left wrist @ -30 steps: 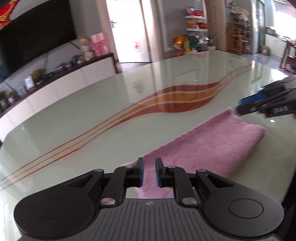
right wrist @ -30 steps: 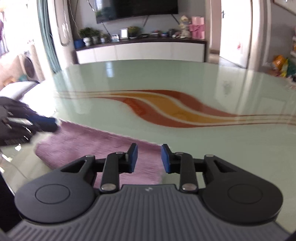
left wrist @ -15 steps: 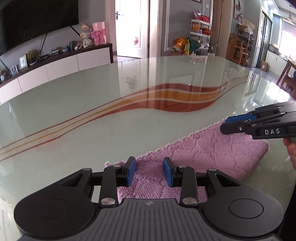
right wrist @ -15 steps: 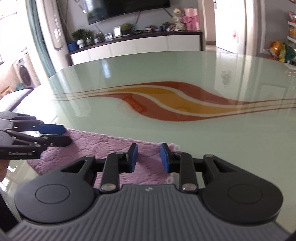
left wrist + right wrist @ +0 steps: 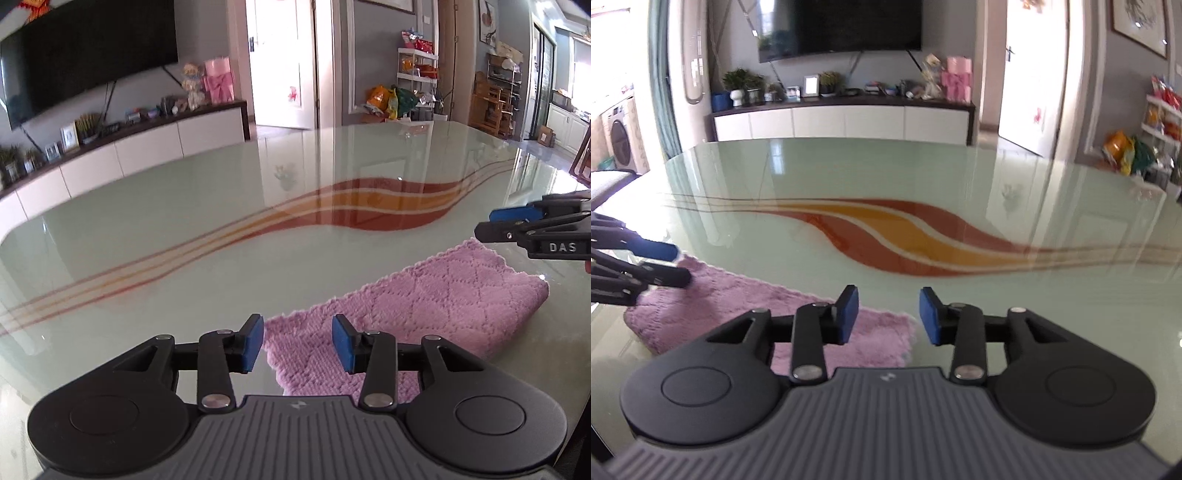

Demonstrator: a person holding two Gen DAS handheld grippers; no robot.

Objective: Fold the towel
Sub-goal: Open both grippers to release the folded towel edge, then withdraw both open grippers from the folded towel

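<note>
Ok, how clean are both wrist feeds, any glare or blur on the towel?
Left wrist view: sharp, the towel weave is clear; the glass table mirrors the doorway. Right wrist view: softer, the towel is blurred, with window glare at left; fisheye bends both views.

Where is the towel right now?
The towel lies flat on the glass table near its front edge, short of the red-orange stripe. One end sits under the opening left gripper, the other under the opening right gripper.
</note>
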